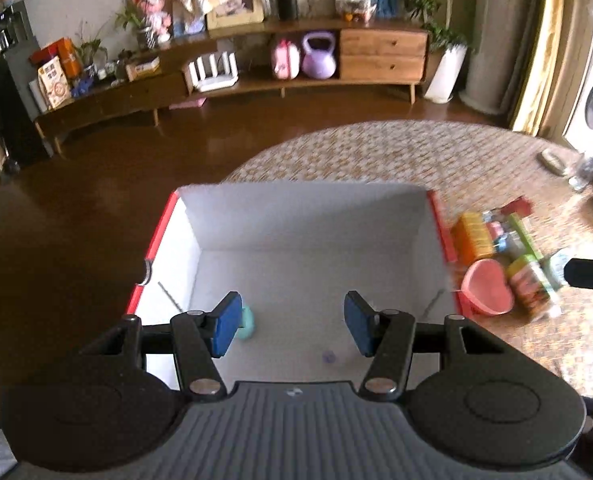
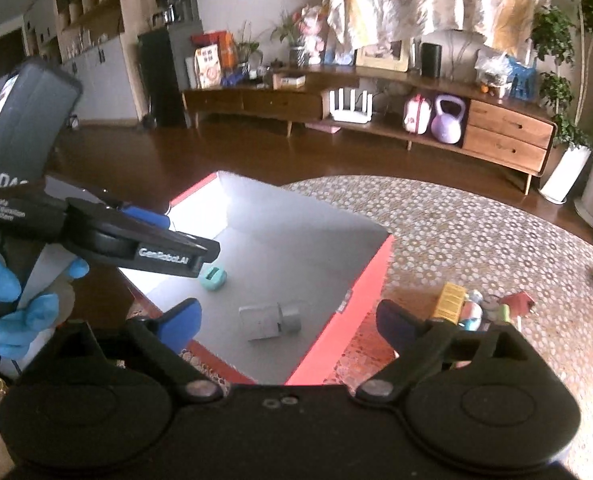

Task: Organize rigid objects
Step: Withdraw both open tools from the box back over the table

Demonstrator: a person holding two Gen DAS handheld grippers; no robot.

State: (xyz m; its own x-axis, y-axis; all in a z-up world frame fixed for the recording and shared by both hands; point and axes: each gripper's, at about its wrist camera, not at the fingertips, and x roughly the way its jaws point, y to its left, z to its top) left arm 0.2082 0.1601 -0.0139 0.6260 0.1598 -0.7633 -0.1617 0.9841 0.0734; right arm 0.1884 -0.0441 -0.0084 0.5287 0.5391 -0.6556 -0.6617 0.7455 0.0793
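The left gripper (image 1: 292, 326) is hanging above the open red-sided box (image 1: 158, 240), pointing down into it. Its jaws are standing partly apart, and nothing is lying between the blue pads (image 1: 226, 328). A small teal object (image 1: 247, 322) is resting on the box floor just beyond the left pad, partly hidden by it. To the right of this gripper, outside the box wall, a pink heart-shaped dish (image 1: 488, 286) is sitting on the patterned table (image 1: 376, 152), touching or nearly touching the box. Beside the dish, farther right, a cluster of small packages (image 1: 508, 248) is lying close together (motion blur is preventing a count).

The right gripper (image 2: 286, 324) is pointing down over the near corner of the same box (image 2: 360, 300). Its jaws are standing wide apart with nothing gripped. Ahead of it, between the fingers, a grey blocky object (image 2: 268, 320) is lying on the box floor, apart from both pads. The teal object (image 2: 214, 278) is sitting farther ahead and to the left, close under the tip of the left gripper (image 2: 176, 254), which is crossing in from the left, held by a blue-gloved hand (image 2: 20, 300). To the right, past the box wall, the packages (image 2: 472, 308) are lying on the table (image 2: 476, 232).
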